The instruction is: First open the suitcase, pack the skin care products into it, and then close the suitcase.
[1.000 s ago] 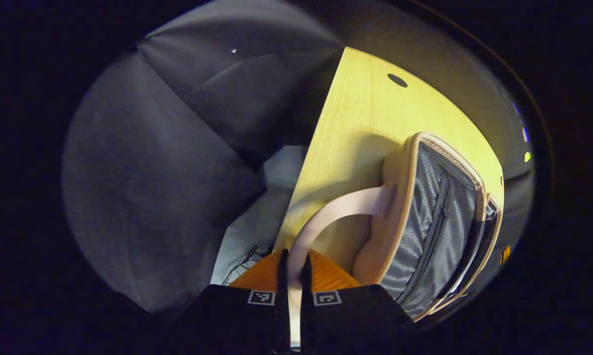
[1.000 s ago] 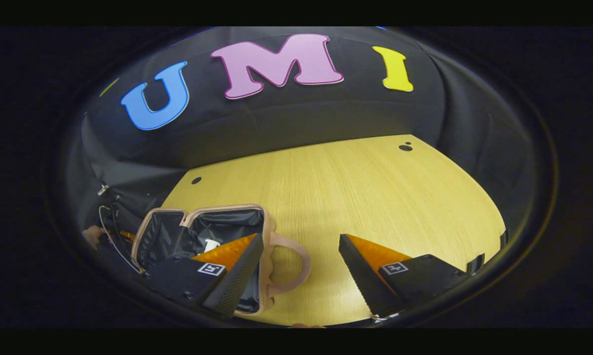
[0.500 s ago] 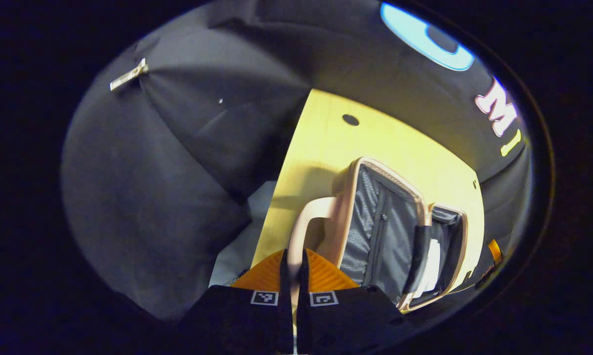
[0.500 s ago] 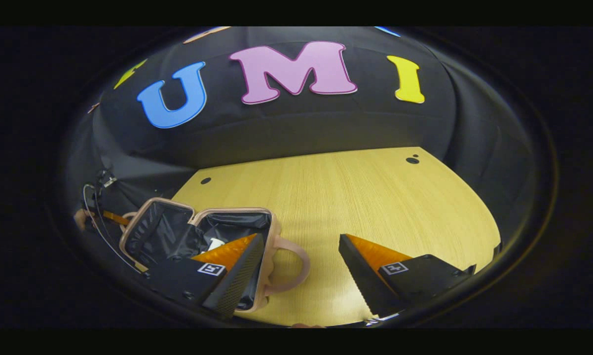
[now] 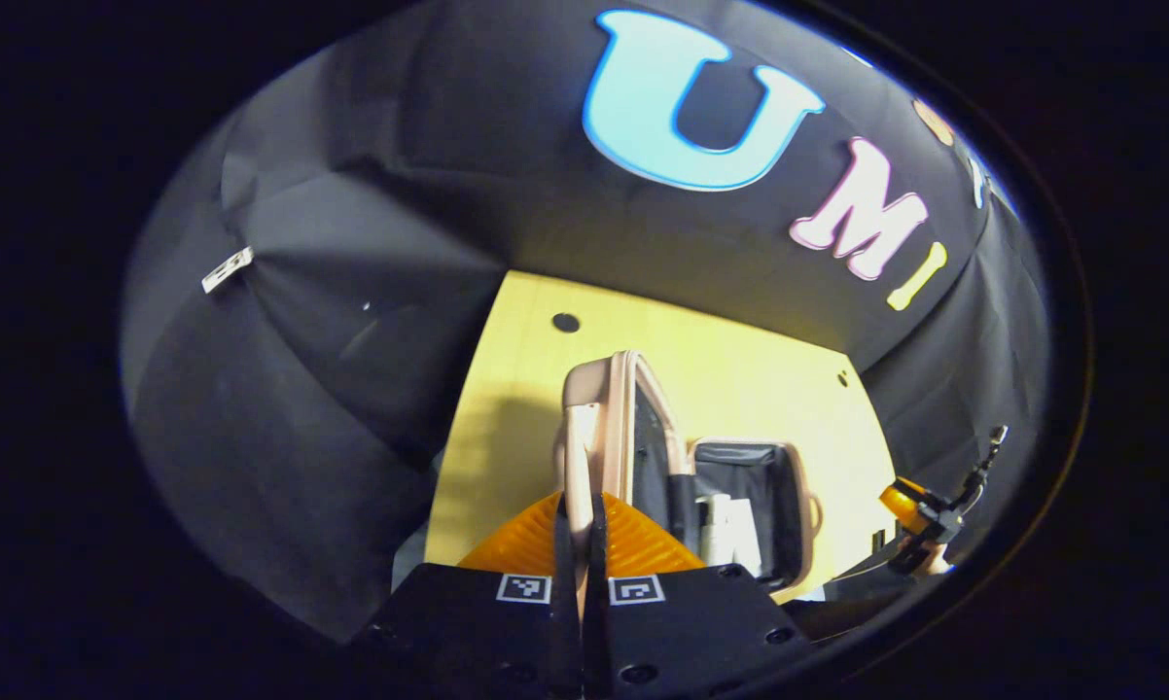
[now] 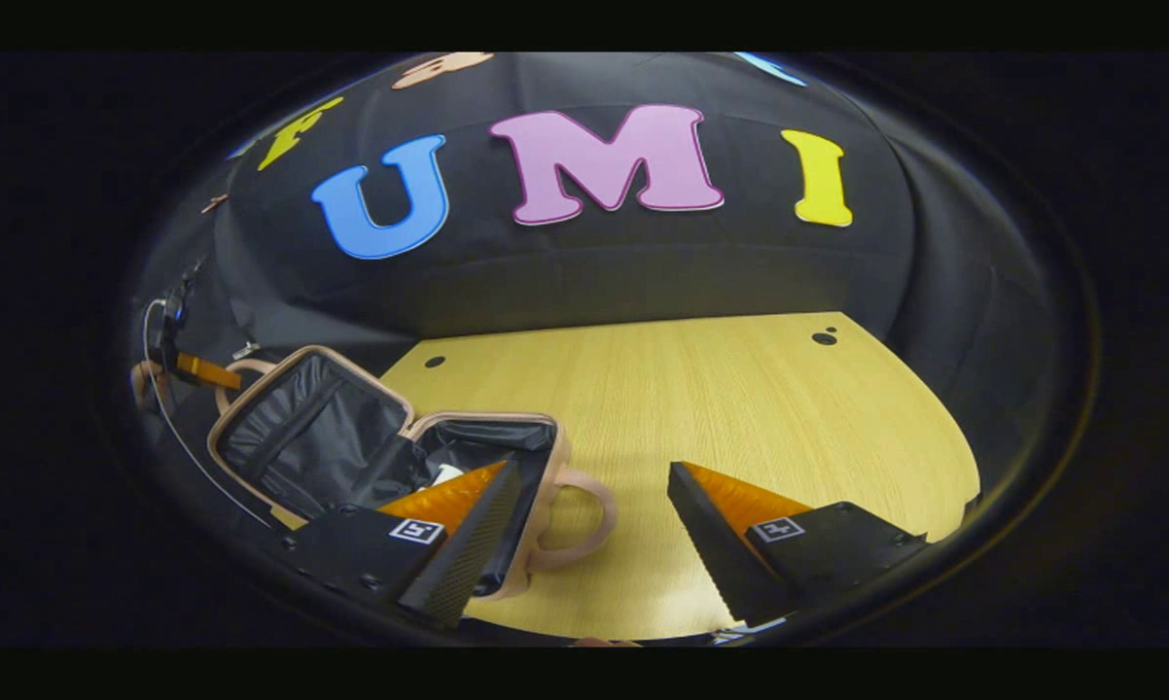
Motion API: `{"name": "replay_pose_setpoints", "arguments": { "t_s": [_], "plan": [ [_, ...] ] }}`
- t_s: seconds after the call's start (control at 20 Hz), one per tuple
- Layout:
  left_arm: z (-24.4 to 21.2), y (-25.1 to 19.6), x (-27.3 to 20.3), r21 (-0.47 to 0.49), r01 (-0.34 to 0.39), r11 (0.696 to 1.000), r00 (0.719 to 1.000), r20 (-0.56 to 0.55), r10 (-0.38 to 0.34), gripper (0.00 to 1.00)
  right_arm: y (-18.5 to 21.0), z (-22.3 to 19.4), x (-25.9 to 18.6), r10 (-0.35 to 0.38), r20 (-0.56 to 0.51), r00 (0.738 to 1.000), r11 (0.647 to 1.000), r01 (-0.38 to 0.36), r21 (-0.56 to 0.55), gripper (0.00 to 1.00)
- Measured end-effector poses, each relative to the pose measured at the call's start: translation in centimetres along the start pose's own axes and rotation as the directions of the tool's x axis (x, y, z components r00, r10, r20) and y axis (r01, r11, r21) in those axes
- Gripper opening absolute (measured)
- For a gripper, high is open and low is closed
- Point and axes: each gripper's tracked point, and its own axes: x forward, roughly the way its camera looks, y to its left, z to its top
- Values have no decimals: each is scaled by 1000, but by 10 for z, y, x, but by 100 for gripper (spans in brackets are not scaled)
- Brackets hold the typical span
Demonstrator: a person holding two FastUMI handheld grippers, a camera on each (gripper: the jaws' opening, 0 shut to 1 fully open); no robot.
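Observation:
A pink suitcase with dark grey lining stands open on the wooden table (image 6: 721, 408). Its lid (image 5: 633, 428) is raised on edge, and my left gripper (image 5: 577, 501) is shut on the lid's pink handle (image 5: 575, 457). In the right gripper view the lid (image 6: 298, 437) tilts up at the left, with the left gripper (image 6: 191, 369) and a hand behind it. White skin care bottles (image 5: 726, 525) lie in the base half (image 6: 507, 442). My right gripper (image 6: 594, 469) hangs open just right of the base, above its handle (image 6: 580, 520), holding nothing.
The bare wooden tabletop stretches right of the suitcase and behind it, with small dark holes (image 6: 824, 338) near the back corners. Black cloth walls close the booth on all sides. The table's left edge (image 5: 463, 428) runs close beside the lid.
My left gripper has swung upward with the handle, bringing the lid from lying flat to standing on edge. The right gripper has stayed open and nearly still.

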Motion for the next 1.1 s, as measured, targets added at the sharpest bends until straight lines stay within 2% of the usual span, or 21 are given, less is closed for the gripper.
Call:
{"name": "replay_pose_setpoints", "arguments": {
  "t_s": [0.2, 0.35, 0.4, 0.55, 0.6, 0.7, 0.85, 1.1],
  "plan": [
    [14, -70, -13, 88, 144, 986, 989, 25, -147, 7, 0, 2, -12, 14, 26, 1000, 999, -15, 37, 98],
    [16, -135, -15, 120, 272, 955, 961, 20, -276, 7, -6, 7, -21, 16, 52, 999, 999, -19, 48, 98],
    [14, -159, -13, 119, 323, 939, 945, 16, -327, 7, -9, 6, -24, 12, 56, 998, 999, -14, 43, 98],
    [0, -242, -3, 75, 498, 864, 867, -34, -497, 7, -18, 0, -29, -4, 50, 999, 998, 1, 63, 98],
    [-10, -263, 5, 59, 533, 844, 846, -68, -529, 7, -23, -2, -32, -13, 48, 999, 997, 9, 74, 98],
    [-32, -298, 27, 70, 574, 816, 816, -138, -562, 7, -35, -1, -42, -37, 54, 998, 995, 32, 91, 98],
    [-63, -337, 63, 100, 602, 792, 790, -219, -573, 7, -52, 5, -54, -80, 70, 994, 992, 73, 101, 98],
    [-130, -382, 123, 69, 619, 782, 748, -352, -562, 7, -74, 14, -77, -141, 97, 985, 983, 127, 134, 98]
  ]
}}
